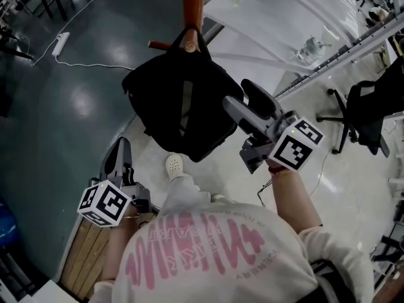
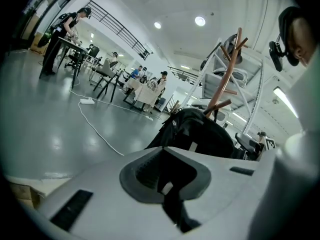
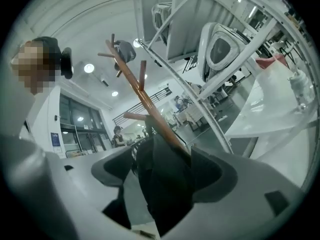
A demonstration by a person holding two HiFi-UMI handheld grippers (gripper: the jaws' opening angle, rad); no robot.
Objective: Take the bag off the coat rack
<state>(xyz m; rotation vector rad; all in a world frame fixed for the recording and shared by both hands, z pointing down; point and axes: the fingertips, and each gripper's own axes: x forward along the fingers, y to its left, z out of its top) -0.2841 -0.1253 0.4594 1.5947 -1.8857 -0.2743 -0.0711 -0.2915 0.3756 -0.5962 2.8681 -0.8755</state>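
Observation:
A black bag [image 1: 183,106] hangs by its strap from a peg of the brown wooden coat rack [image 1: 192,2]. My right gripper [image 1: 238,95] is at the bag's right side, open, with one jaw against the fabric. In the right gripper view the bag [image 3: 165,184] fills the gap between the spread jaws of the right gripper [image 3: 162,171], and the coat rack [image 3: 145,99] rises behind it. My left gripper [image 1: 121,145] is shut and holds nothing, low at the left and apart from the bag. In the left gripper view the shut left gripper [image 2: 164,156] points toward the bag [image 2: 200,134] and the coat rack [image 2: 227,79].
A white power strip [image 1: 61,43] with its cable lies on the dark floor at the left. A white metal frame [image 1: 328,49] and a black office chair [image 1: 366,115] stand at the right. Wooden slats [image 1: 88,248] lie under my left hand. People sit at tables [image 2: 145,84] far off.

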